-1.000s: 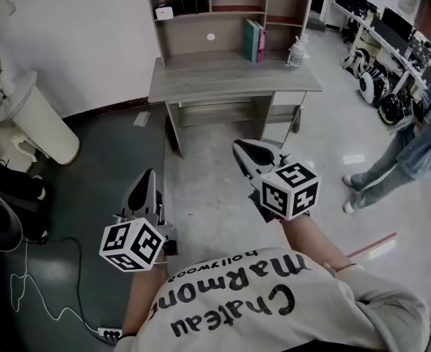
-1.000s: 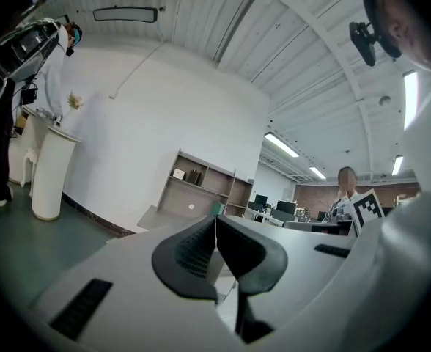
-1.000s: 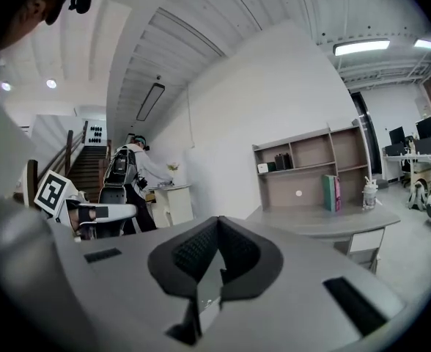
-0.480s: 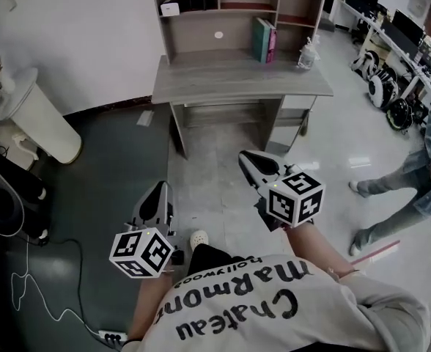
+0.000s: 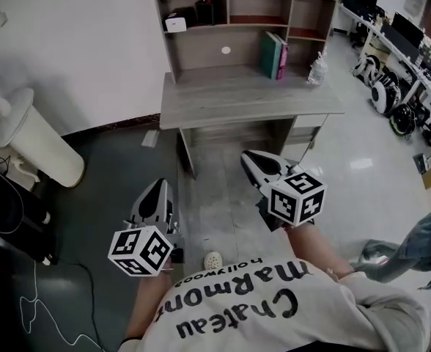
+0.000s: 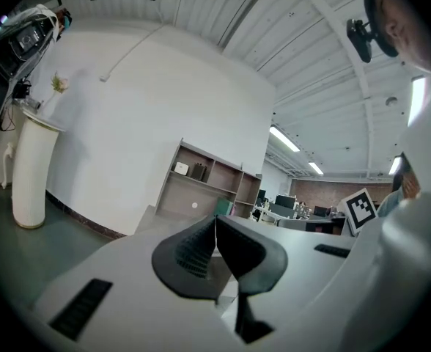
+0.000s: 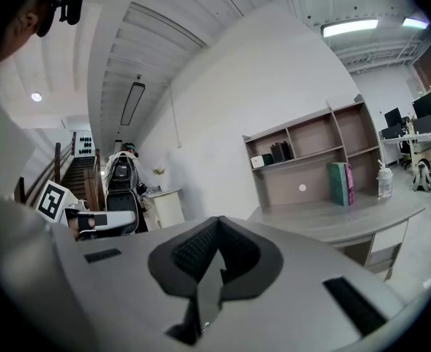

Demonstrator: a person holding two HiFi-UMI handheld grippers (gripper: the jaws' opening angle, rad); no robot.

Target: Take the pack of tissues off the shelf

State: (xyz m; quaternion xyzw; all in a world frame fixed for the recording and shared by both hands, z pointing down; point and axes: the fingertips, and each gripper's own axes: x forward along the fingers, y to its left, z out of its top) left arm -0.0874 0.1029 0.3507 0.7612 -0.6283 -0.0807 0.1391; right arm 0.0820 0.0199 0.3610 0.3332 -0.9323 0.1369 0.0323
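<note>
Step in hand, by my reading: the approach, with no contact on the target yet. The pack (image 5: 175, 24) is a small white rectangular block, presumably the tissues. It lies in the upper-left compartment of the shelf (image 5: 245, 26), at the top centre of the frame, with dark boxy items (image 5: 204, 9) just beside it on the right. The shelf is pale grey wood-grain board, square-cut, and stands on a matching tabletop (image 5: 245, 97). That tabletop carries upright books (image 5: 274, 53), green and pink, and a clear bottle (image 5: 318, 68) toward the right. The left gripper (image 5: 155, 185) sits at lower left and the right gripper (image 5: 248, 156) at centre-right. Both are well apart from the shelf, over a glossy grey tiled floor (image 5: 223, 211). Left gripper: jaws together, ridged dark pads meeting, nothing between them. Right gripper: jaws likewise closed and empty. The gripper shells are smooth light-grey plastic. Next move, in my judgement: close on the tabletop, raise one gripper to the upper-left compartment, and part its jaws wider than the pack. The jaws should then be set across the pack without knocking the dark items. The pack will probably yield under pressure, so a moderate squeeze seems advisable.
</note>
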